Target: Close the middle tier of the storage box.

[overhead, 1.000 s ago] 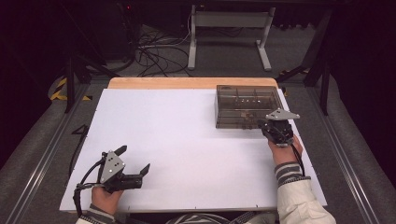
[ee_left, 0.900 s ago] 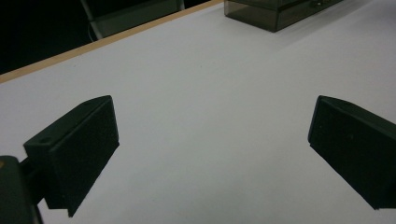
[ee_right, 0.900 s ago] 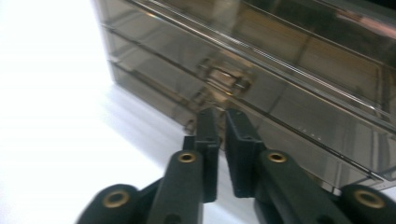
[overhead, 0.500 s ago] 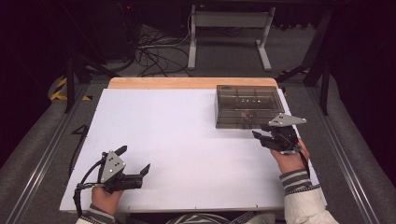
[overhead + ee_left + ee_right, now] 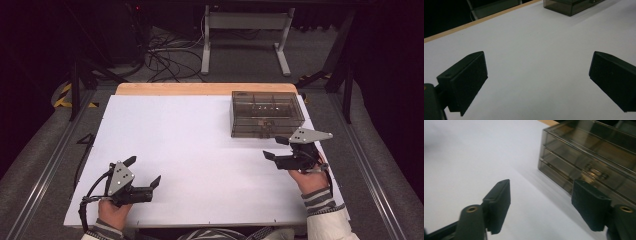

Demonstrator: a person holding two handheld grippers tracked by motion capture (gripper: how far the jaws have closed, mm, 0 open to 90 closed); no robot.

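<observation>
A smoky see-through drawer box (image 5: 267,114) stands at the back right of the white table top (image 5: 200,140). My right gripper (image 5: 274,148) hovers just in front of the box and points left. Its jaws have just been opening and nothing is between them. In the right gripper view the box (image 5: 594,162) lies ahead on the right of the open right gripper (image 5: 541,202), with small metal parts inside a drawer. My left gripper (image 5: 143,171) rests near the front left edge, wide open and empty. In the left gripper view the left gripper (image 5: 537,75) faces bare table, with the box (image 5: 571,5) far off.
A wooden strip (image 5: 205,89) runs along the table's far edge. Beyond it are a desk frame (image 5: 245,30) and loose cables (image 5: 165,55) on the floor. Metal rails (image 5: 45,165) flank both sides of the table.
My right gripper drew back from the box front toward the person, turned to point left, and its jaws opened. The left gripper stayed where it was.
</observation>
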